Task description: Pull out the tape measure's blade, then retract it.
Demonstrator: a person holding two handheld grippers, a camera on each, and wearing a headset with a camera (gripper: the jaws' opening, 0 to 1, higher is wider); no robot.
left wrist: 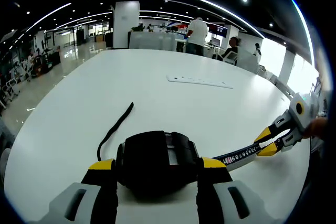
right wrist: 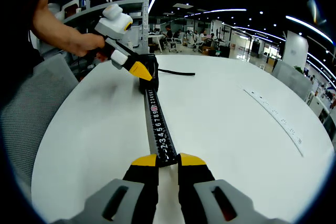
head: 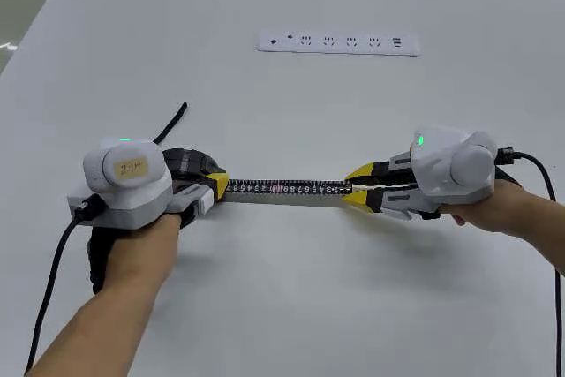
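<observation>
A: Tape measure (head: 190, 163), where?
B: On the table (head: 282, 297), nine o'clock from centre, with its blade (head: 282, 188) stretched toward three o'clock.
A: And the grippers?
B: Left gripper (head: 214, 185) clamps the case; right gripper (head: 357, 186) pinches the blade's tip.

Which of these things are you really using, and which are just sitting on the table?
Using:
tape measure, held in the left claw
its blade, pinched in the right claw

Just sitting there:
white power strip
black strap beside the tape measure
</observation>
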